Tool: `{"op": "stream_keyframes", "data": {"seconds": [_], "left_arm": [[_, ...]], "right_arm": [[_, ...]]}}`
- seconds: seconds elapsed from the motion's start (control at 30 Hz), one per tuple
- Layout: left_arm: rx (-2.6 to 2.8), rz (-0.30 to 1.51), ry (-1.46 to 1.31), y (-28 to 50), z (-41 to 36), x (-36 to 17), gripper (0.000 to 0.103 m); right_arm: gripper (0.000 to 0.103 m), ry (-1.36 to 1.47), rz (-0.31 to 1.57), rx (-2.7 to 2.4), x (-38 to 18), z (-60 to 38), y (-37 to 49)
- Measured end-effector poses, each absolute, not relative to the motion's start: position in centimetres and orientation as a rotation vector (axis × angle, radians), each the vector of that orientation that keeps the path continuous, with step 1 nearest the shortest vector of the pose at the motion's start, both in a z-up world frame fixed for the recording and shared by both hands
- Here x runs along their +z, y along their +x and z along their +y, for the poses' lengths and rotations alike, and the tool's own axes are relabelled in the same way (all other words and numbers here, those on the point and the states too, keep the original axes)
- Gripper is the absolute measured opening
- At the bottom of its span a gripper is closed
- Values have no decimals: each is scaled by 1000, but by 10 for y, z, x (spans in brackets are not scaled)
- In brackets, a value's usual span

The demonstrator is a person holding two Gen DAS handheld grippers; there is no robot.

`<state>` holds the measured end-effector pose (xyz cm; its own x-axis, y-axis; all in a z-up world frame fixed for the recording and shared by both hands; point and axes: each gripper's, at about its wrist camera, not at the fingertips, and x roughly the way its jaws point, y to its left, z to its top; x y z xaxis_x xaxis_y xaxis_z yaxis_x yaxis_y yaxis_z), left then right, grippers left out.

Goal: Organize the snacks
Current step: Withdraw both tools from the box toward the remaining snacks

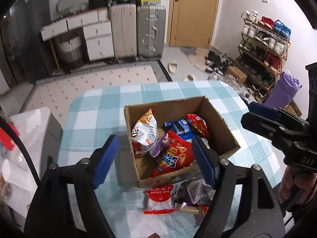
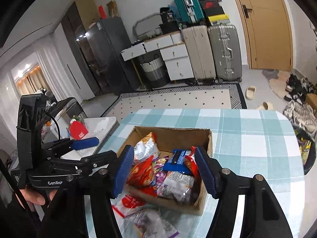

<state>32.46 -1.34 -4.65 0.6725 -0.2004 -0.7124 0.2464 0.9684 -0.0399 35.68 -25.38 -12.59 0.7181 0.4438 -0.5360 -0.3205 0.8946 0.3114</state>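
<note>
Holding both tools tipped downward over the cardboard box [image 1: 218, 130], I have my left tool [image 1: 156, 159] spread wide with nothing between its blue pads [image 1: 106, 159], and my right tool [image 2: 165, 171] partly spread, also gripping nothing. No earlier view tells me more. From the right wrist view my left hand [image 2: 37, 197] wraps the left tool's handle, left of the box; from the left wrist view my right hand [image 1: 293, 186] grips the right tool's handle, right of the box.

Sitting on the checked surface [image 1: 95, 107], the box is open-topped and lies just beyond and below both tools. Inside the box a red chip bag [image 1: 174, 156] lies at its near wall, long axis running slantwise from the near wall toward the box's middle. A white bag [image 1: 145, 132] leans against the box's left wall, its crimped top pointing up and away. Blue packets [image 1: 181, 128] lie toward the box's far right. Outside, touching the box's near wall, a red-and-white packet [image 1: 159, 200] and clear wrapped snacks [image 1: 196, 194] lie flat on the surface.
</note>
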Motion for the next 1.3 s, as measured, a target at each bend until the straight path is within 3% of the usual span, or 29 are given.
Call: {"op": "stream_keyframes", "data": {"seconds": [0.07, 0.23, 0.33, 0.53, 0.67, 0.77, 1.3], "left_arm": [[-241, 748, 68, 305, -12, -34, 81], [-267, 680, 74, 263, -11, -10, 81], [-277, 662, 54, 240, -8, -1, 82], [-257, 564, 9, 184, -7, 5, 86], [-259, 505, -1, 151, -6, 0, 101], [-268, 478, -44, 136, 2, -4, 102], [-194, 541, -147, 121, 36, -70, 102]], "right_arm": [[73, 194, 617, 433, -119, -253, 341], [76, 198, 542, 454, -103, -255, 302], [84, 191, 496, 460, -97, -258, 280], [88, 173, 429, 461, -86, -265, 240], [96, 191, 415, 479, -83, -276, 219], [101, 241, 385, 469, -86, -289, 200], [102, 217, 379, 459, -140, -290, 166]]}}
